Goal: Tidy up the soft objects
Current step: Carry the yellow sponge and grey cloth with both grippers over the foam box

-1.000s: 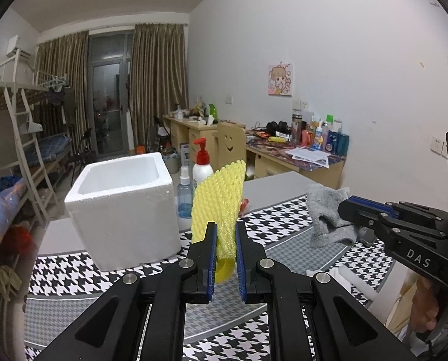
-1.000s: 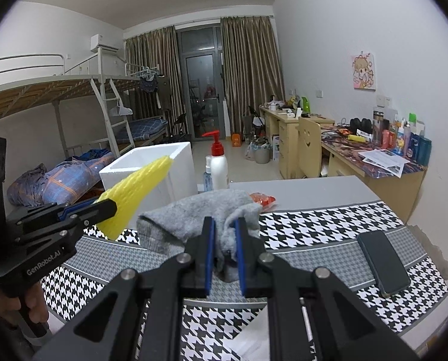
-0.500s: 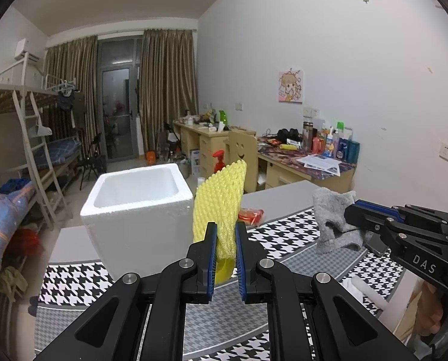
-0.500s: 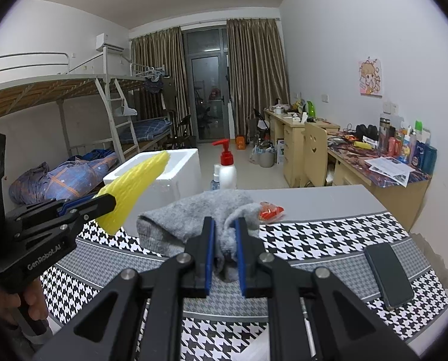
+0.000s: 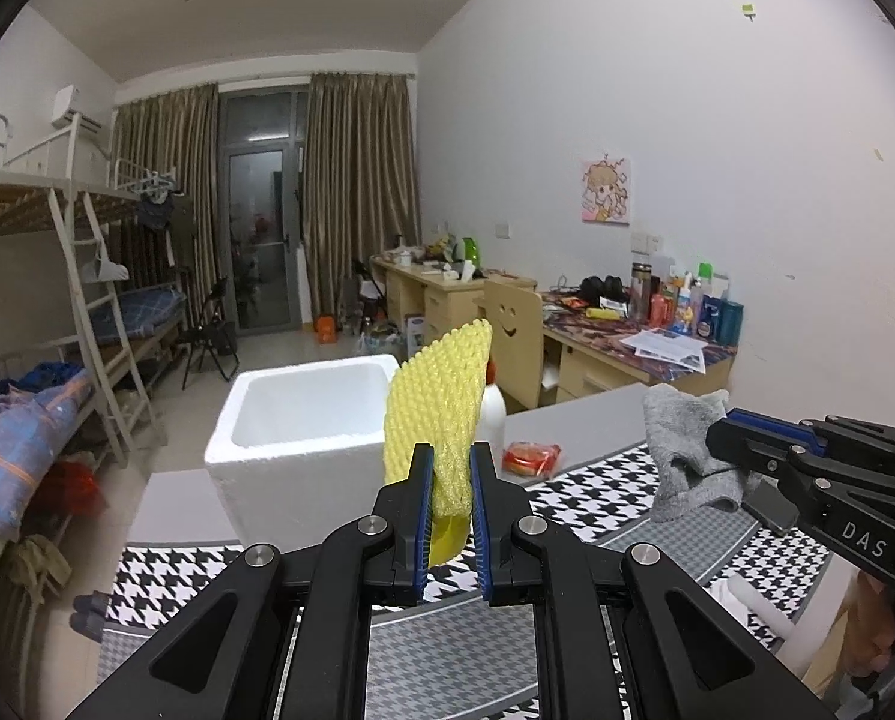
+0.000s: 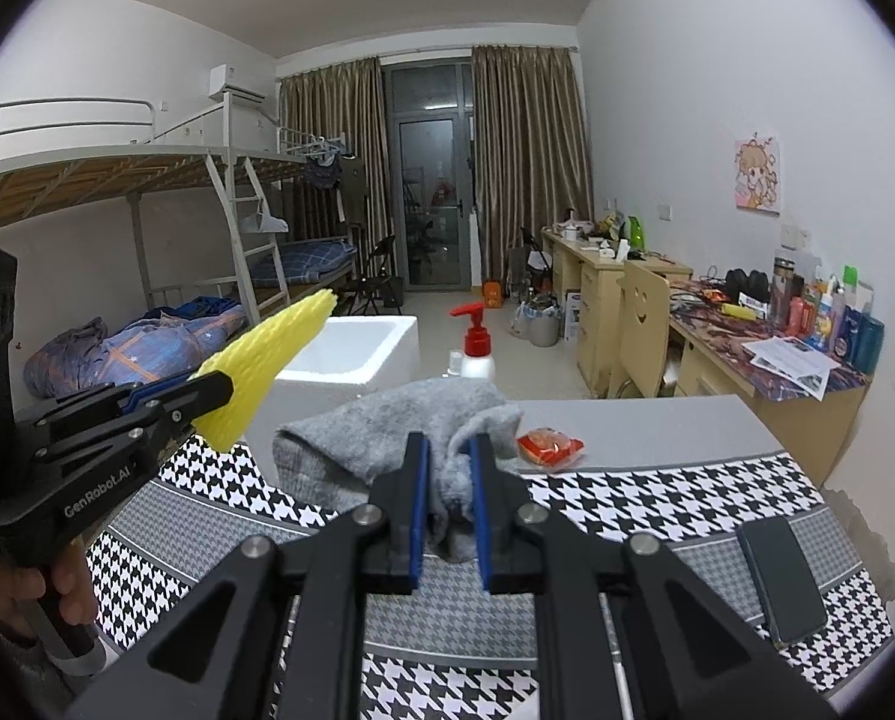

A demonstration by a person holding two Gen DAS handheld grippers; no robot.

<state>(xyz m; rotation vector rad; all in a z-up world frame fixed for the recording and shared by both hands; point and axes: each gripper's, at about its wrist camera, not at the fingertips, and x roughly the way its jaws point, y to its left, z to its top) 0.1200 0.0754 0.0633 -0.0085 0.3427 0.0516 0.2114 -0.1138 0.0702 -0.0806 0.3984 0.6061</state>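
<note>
1. The left claw [image 5: 450, 483] is clamped on the yellow foam net [image 5: 438, 402], held upright above the tabletop [image 5: 447, 642].
2. The right claw [image 6: 450, 486] is pinched on the grey cloth [image 6: 387, 426], also lifted.
3. Both claws tilt slightly downward toward the white foam box [image 5: 303, 420], which looks empty; neither item is dropped in yet.

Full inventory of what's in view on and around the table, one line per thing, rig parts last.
foam net sleeve: 1, yellow, held up in left hand-held gripper
cloth: 1, grey, in right hand-held gripper
foam box: 1, white, open top, far table edge
pump bottle: 1, white with red pump, behind cloth
snack packet: 1, red, on grey table part
phone: 1, black, on houndstooth mat
left hand-held gripper: 1, black, blue pads, shut
right hand-held gripper: 1, same, shut
</note>
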